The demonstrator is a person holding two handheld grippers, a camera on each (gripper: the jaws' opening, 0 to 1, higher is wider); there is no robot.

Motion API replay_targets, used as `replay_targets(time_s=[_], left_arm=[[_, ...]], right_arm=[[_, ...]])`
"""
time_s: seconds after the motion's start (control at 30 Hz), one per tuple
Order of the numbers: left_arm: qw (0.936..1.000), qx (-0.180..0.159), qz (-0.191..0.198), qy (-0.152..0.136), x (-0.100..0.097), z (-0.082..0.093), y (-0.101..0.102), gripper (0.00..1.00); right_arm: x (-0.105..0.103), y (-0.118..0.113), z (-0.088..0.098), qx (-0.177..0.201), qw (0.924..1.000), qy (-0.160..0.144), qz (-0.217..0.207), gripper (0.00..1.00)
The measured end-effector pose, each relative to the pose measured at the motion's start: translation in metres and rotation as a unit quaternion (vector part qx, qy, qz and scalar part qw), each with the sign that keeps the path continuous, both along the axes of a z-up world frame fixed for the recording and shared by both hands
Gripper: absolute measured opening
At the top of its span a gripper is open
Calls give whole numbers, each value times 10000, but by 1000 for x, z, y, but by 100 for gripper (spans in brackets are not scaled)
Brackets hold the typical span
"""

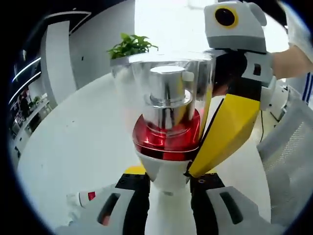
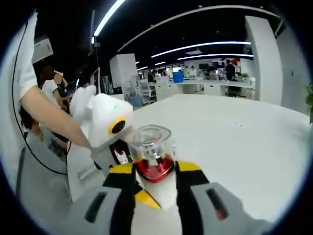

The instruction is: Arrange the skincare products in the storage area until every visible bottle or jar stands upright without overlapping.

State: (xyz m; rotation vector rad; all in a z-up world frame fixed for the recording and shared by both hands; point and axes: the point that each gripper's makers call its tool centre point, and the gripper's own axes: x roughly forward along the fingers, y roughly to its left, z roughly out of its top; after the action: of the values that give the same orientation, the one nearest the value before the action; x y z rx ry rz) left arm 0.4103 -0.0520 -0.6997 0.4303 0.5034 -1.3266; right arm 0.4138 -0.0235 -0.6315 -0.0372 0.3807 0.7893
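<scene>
nearest the lens in the left gripper view, the left gripper (image 1: 168, 182) has its two black-and-yellow jaws clenched on the white base of a pump bottle (image 1: 168, 132), which rises straight ahead along the jaw line. the bottle's long axis points away from the claw and toward the top of the view: white lower body, a red collar, a silver pump head, and a clear cap over it. it is held up off the white table (image 1: 73, 142), not standing on it.

the right gripper (image 1: 230, 142) comes in from the right in that view, its yellow finger lying against the bottle's side at the red collar. in the right gripper view the same bottle (image 2: 152, 159) sits between the right gripper's (image 2: 155, 188) own jaws, which close on the white body under the red collar, so both claws grasp it and neither is clearly nearer. the left gripper (image 2: 110, 129) shows there at the left, beside the bottle, with a person's forearm (image 2: 49, 115) behind it.

a small white tube with a red mark (image 1: 88, 197) lies on the table just left of the left jaw. a potted plant (image 1: 129, 46) stands well beyond. my judgement: the table offers wide bare room ahead and to the right, its edge running near the left side, so setting the bottle down upright means tipping its base toward the surface away from the tube.
</scene>
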Motion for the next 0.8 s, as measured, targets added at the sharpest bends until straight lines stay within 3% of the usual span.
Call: replay_targets(time_s=[0.4,0.8], left_arm=[[9999,-48,-98,-4,16,1,-7,28],[10000,-41,-86,27,20,1,-9,29]], right_arm=[[21,-8,0,3,9998,-63,-213,32],[24,-9,0,13,9995,-94,-318,32]])
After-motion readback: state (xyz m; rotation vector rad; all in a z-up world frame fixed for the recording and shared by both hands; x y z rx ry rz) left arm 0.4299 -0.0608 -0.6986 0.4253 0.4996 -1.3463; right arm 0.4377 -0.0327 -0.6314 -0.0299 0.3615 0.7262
